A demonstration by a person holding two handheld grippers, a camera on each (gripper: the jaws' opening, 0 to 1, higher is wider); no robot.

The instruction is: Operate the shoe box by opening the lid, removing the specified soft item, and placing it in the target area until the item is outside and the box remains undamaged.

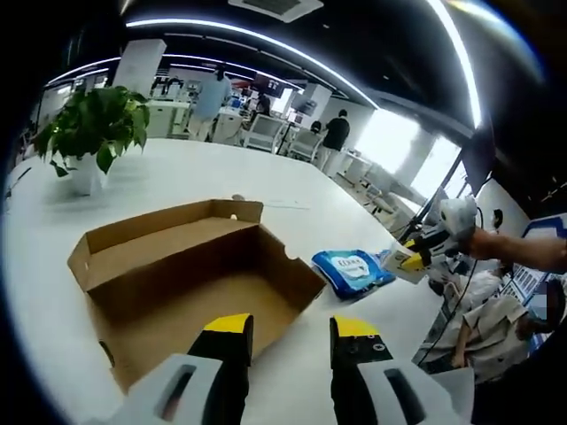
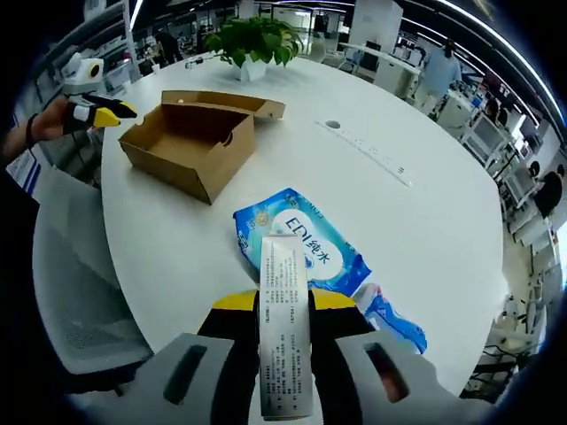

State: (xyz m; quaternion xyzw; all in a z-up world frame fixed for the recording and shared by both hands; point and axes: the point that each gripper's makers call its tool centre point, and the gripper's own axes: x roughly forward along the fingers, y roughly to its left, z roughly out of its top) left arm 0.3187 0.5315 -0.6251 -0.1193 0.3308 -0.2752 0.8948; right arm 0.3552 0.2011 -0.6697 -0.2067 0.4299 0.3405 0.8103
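right fingers (image 2: 283, 305) pinch the blue wipes pack (image 2: 297, 243); left fingers (image 1: 291, 329) parted before the open shoe box (image 1: 190, 274).

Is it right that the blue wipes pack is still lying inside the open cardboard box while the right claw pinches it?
Not quite. The blue wipes pack lies on the white table, outside the open cardboard box, as the right gripper view shows. The right claw does pinch it, by its white label flap. The left gripper view shows the box empty.

Fine print on white label (image 2: 285, 328) too small to read. Wipes pack (image 2: 306, 252) near end hidden behind label. Distant people (image 1: 335, 135) blurred.
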